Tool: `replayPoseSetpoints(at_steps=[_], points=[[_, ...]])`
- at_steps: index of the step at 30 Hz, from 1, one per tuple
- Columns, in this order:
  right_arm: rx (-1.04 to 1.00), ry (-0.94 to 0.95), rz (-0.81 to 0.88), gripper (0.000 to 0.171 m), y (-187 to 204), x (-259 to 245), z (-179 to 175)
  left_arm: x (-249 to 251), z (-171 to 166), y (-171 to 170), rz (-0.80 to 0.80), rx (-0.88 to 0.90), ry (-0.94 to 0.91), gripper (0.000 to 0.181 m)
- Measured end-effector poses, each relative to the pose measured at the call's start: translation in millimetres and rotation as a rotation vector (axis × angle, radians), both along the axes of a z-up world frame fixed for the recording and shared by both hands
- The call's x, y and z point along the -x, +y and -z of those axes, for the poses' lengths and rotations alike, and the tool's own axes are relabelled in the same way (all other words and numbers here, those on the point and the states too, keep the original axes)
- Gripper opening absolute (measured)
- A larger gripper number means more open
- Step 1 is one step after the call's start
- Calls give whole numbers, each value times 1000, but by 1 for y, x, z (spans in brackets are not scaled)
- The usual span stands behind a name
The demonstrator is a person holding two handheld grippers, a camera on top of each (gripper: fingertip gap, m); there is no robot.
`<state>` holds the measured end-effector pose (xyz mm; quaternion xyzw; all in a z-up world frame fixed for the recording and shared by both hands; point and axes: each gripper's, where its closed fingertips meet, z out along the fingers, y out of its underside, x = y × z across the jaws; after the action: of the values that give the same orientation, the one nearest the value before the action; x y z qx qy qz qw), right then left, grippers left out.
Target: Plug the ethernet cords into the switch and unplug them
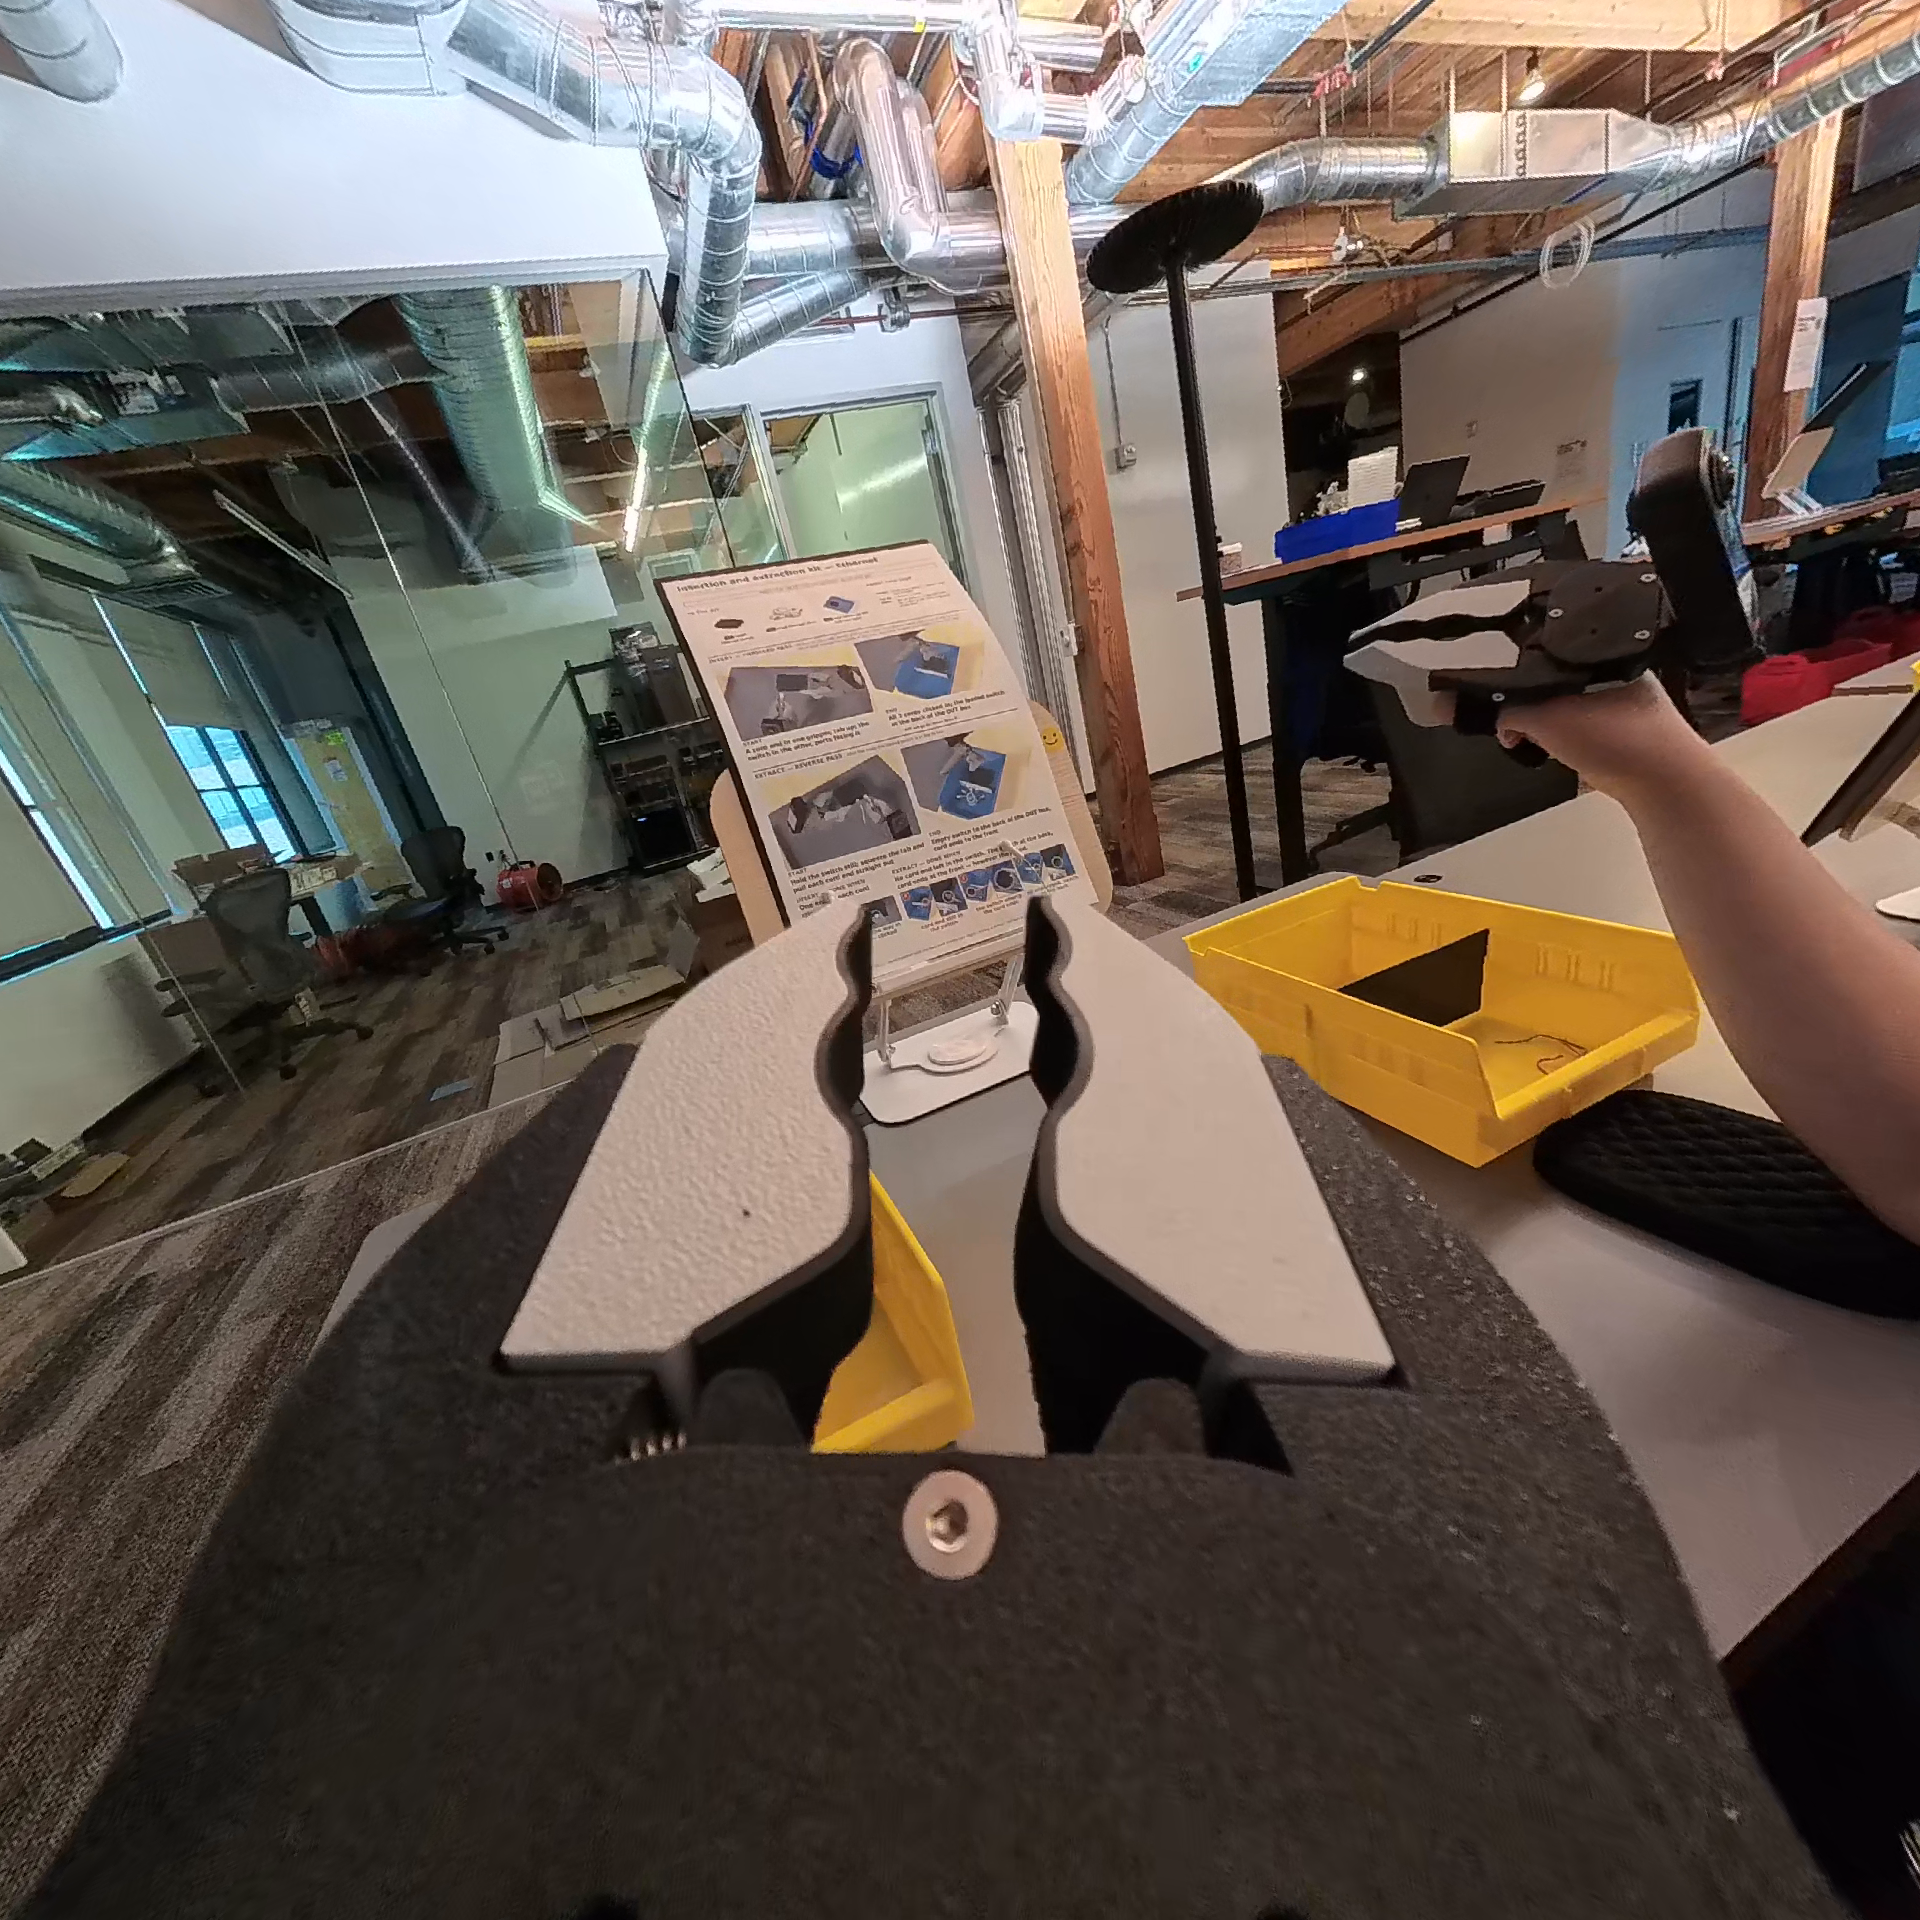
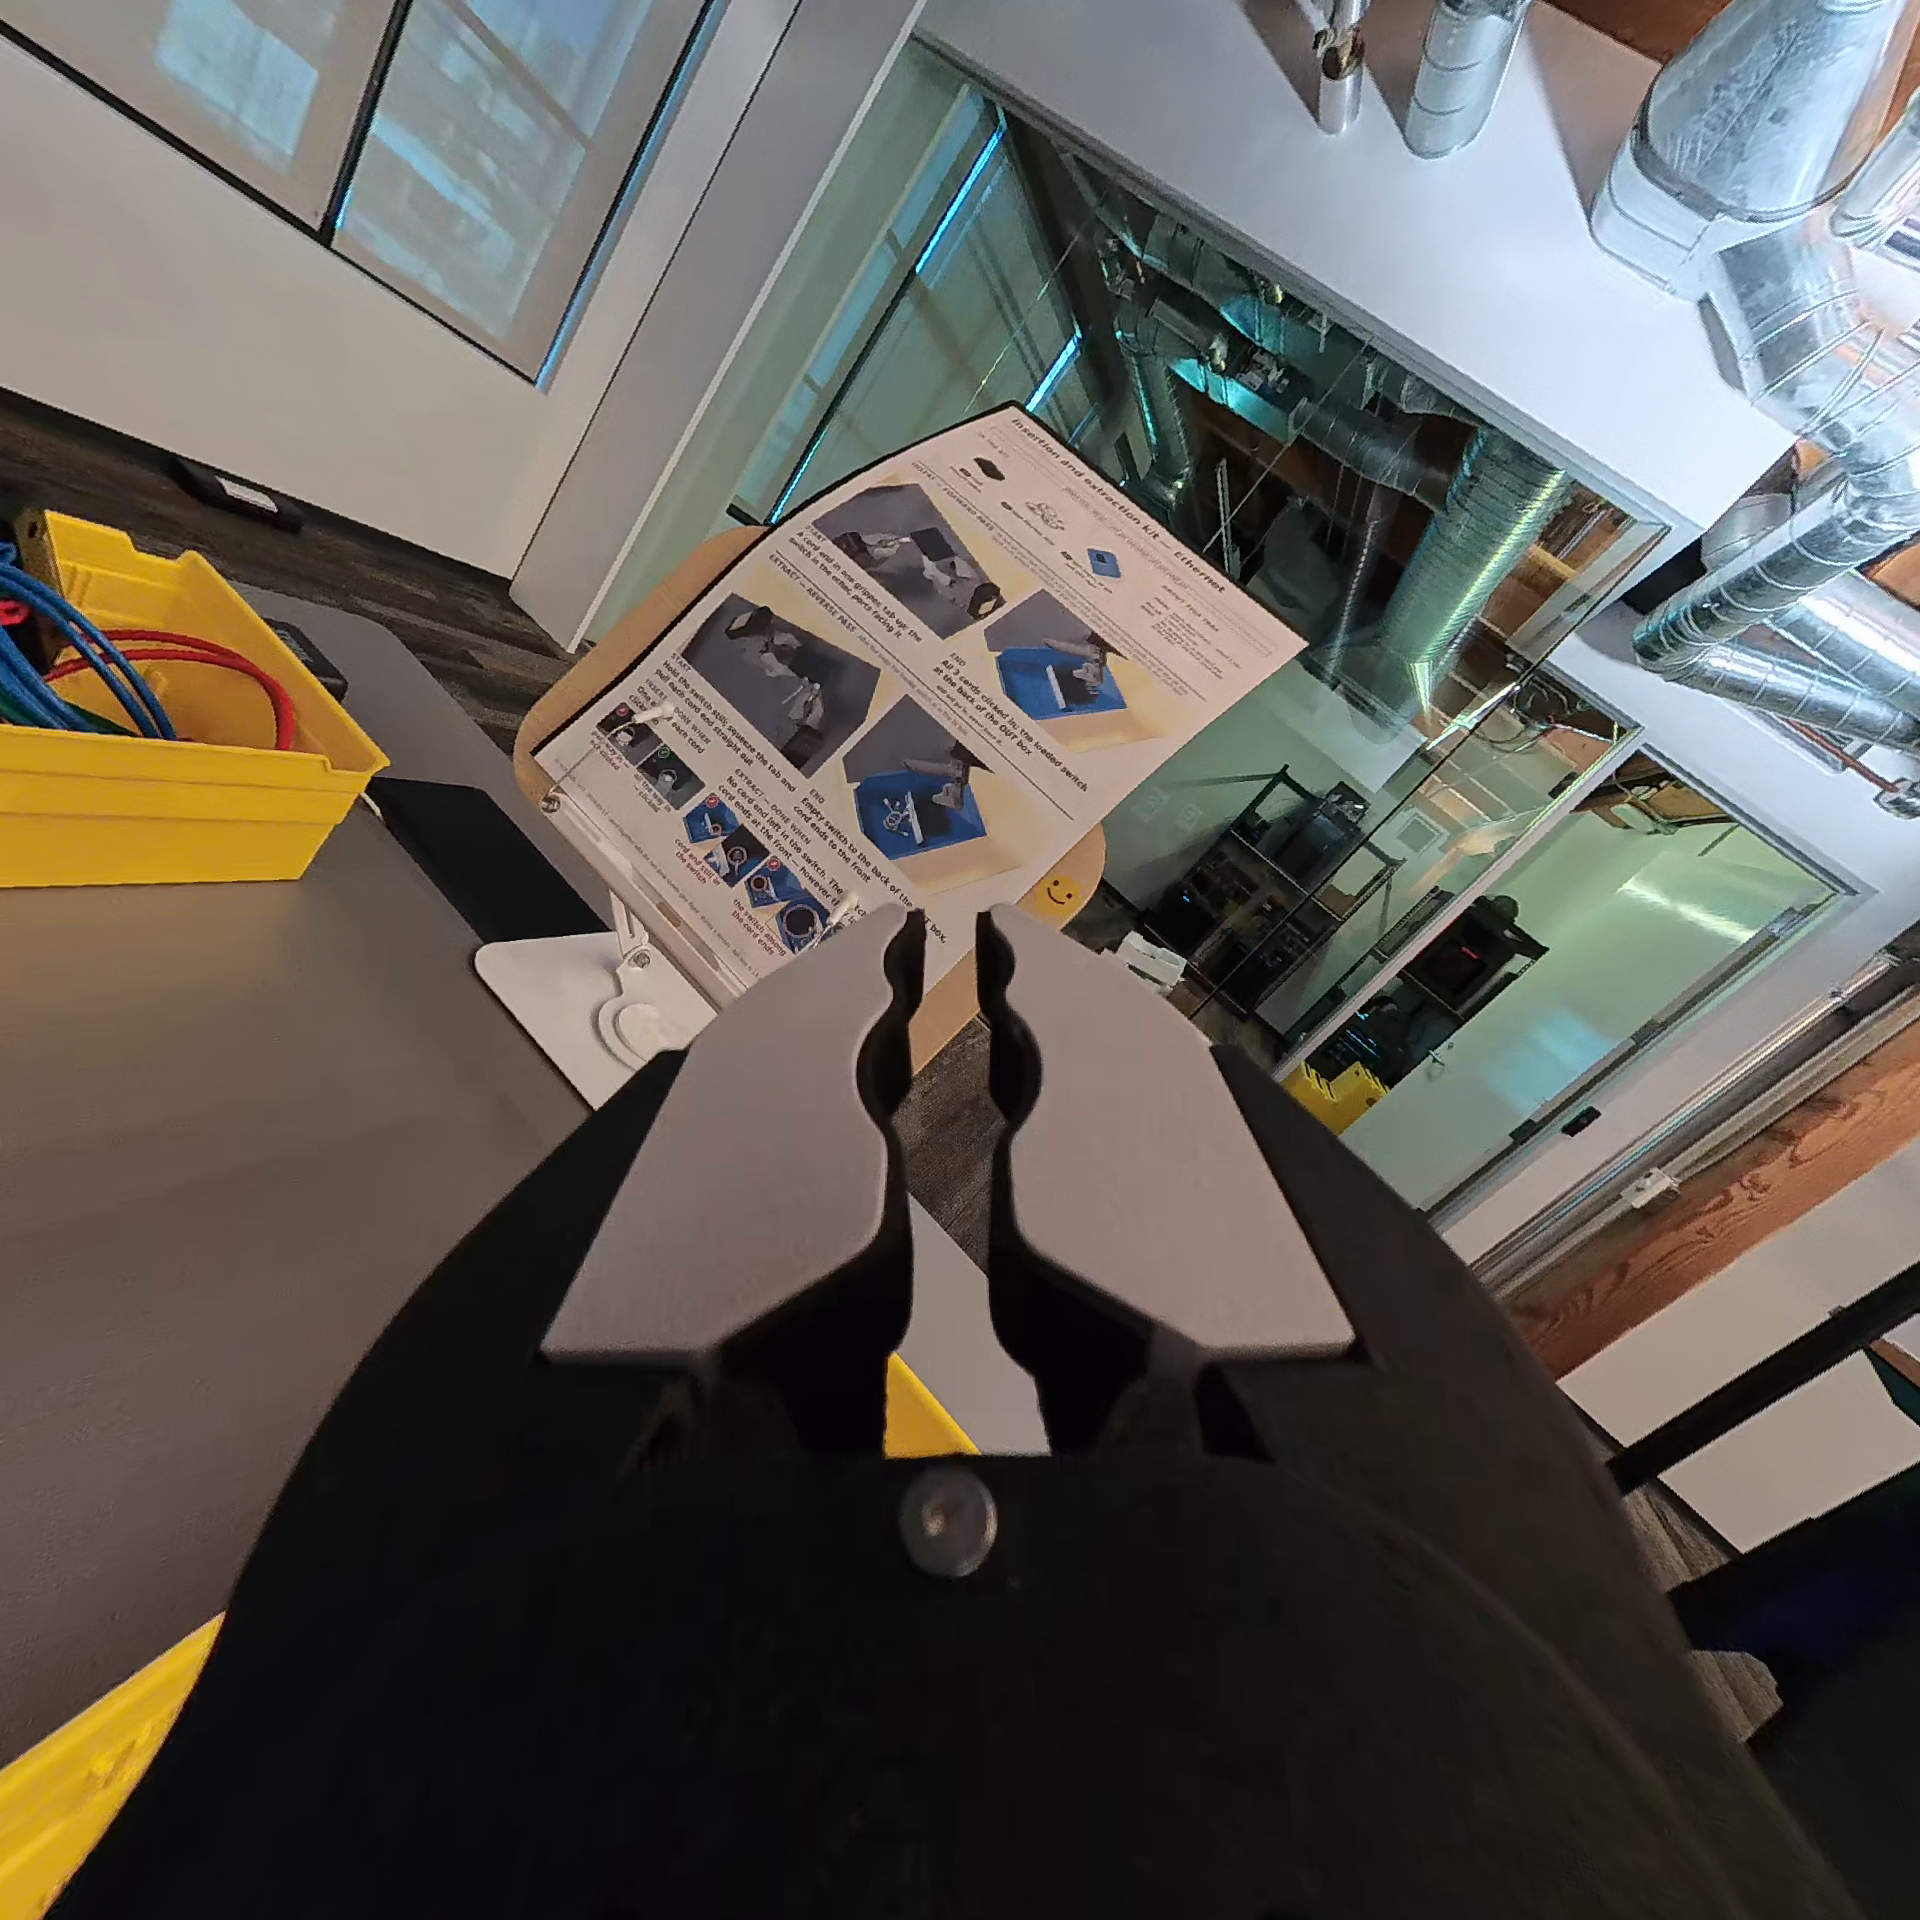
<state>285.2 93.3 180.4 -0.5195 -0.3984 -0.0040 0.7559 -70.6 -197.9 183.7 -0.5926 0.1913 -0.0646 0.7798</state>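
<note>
Both grippers are lifted off the grey tabletop [image 1: 1662, 1403] and aimed at the room, neither one on anything. The left gripper [image 1: 948, 914] has its fingers [image 1: 727, 1122] apart, with only the tabletop and a corner of a yellow bin showing in the gap. The right gripper [image 2: 943, 920] is tilted hard, its fingers [image 2: 1132, 1143] a narrow gap apart and empty.

Only the left wrist view catches the other tool: the right gripper [image 1: 1382, 649] held up in a person's hand [image 1: 1579, 738], with the forearm reaching across a black mesh pad [image 1: 1704, 1174]. Under it sits a yellow bin [image 1: 1455, 1029] with a dark flat piece lying inside; I cannot tell whether that is the switch.

Only the right wrist view shows the ethernet cords [image 2: 114, 665]: blue and red loops lying coiled in another yellow bin [image 2: 177, 800] at the far left of the tabletop, well apart from that gripper.

Both views share the printed instruction sheet [image 1: 862, 748] propped on a white stand [image 2: 592, 987] at the tabletop's far edge, straight ahead of each pair of fingers.
</note>
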Motion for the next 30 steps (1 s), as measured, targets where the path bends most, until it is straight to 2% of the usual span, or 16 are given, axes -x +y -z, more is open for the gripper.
replayPoseSetpoints(at_steps=[30], points=[[25,-22,-1,10,3,2,6,-8,4,2,11,17,41,27]])
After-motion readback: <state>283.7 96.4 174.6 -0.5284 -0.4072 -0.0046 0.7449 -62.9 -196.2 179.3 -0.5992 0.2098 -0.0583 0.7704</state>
